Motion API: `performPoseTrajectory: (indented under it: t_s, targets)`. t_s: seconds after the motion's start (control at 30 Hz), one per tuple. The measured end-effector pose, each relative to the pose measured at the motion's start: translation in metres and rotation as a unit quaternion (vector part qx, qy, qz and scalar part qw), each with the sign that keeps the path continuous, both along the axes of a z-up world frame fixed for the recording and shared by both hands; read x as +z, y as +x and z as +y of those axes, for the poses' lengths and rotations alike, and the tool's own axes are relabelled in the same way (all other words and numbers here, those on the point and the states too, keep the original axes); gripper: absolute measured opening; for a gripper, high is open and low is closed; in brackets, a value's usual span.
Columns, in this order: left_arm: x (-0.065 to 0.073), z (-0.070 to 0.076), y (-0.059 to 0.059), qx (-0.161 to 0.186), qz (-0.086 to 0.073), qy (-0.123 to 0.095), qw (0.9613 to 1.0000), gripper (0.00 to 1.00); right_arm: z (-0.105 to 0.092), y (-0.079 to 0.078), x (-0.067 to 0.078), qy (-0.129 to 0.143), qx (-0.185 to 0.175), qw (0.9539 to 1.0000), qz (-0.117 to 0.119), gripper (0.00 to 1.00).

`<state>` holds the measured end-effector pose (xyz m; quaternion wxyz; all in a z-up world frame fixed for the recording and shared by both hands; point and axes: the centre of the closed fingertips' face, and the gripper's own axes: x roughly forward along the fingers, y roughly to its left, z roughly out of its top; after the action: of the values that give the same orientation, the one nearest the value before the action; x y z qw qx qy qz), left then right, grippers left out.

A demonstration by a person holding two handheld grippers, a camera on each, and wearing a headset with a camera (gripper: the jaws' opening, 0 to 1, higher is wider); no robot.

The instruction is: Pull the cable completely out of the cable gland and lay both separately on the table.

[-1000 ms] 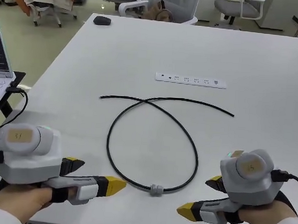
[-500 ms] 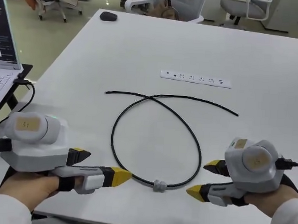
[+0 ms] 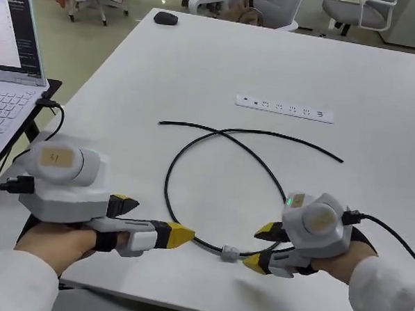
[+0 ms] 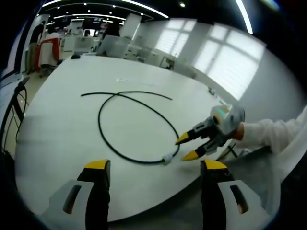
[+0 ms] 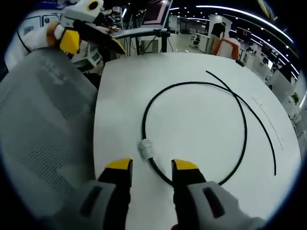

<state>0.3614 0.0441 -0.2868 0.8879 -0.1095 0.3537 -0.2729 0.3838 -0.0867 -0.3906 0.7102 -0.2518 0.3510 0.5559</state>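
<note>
The cable [image 3: 220, 133] is looped on the counter [image 3: 378, 81] with the cable gland [image 3: 229, 253] on it at the loop's 6 o'clock, probably so each side gets 1 grab. The right tongs [image 5: 151, 167] sit open and empty astride the cable, gland just at 11 o'clock. The left tongs [image 4: 154, 165], wide open and empty, face it at 12 o'clock.

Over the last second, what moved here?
The right gripper slid in toward the cable gland. Its open jaws now straddle the cable beside it, gripping nothing yet. The left gripper stayed open beside the loop. The cable, gland and power strip lie as before.
</note>
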Motion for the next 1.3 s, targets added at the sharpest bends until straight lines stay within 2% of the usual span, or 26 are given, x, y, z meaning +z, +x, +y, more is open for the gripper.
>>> performPoseTrajectory:
  t_s: [0.17,0.27,0.4,0.53,0.8,1.0,1.17,1.3]
  targets:
    - [0.001,-0.001,0.000,-0.004,-0.003,-0.001,1.0000,0.77,0.010,0.002,-0.006,0.019,-0.005,0.9997,0.014,0.26]
    - [0.001,0.000,0.000,-0.004,-0.004,-0.001,1.0000,0.77,0.013,0.002,-0.006,0.023,-0.004,0.9996,0.018,0.25]
    - [0.001,0.000,0.001,-0.003,-0.004,-0.002,1.0000,0.77,0.016,0.005,-0.015,0.016,0.005,0.9997,0.018,0.24]
    - [0.001,0.000,0.001,-0.004,-0.005,-0.002,1.0000,0.76,0.019,0.004,-0.017,0.025,0.004,0.9993,0.026,0.19]
    - [0.001,0.000,0.001,-0.001,-0.005,-0.002,1.0000,0.76,0.023,-0.002,-0.026,0.019,0.030,0.9992,0.017,0.13]
    - [0.001,-0.002,-0.001,-0.006,-0.006,0.001,1.0000,0.75,0.022,-0.001,-0.026,0.011,0.038,0.9992,0.006,0.12]
    - [0.002,-0.002,0.000,-0.015,-0.016,0.007,0.9997,0.72,0.023,-0.007,-0.003,0.036,0.050,0.9981,0.002,0.12]
    - [0.005,-0.007,0.001,-0.031,-0.035,0.011,0.9989,0.69,0.022,-0.011,0.019,0.045,0.068,0.9966,-0.013,0.11]
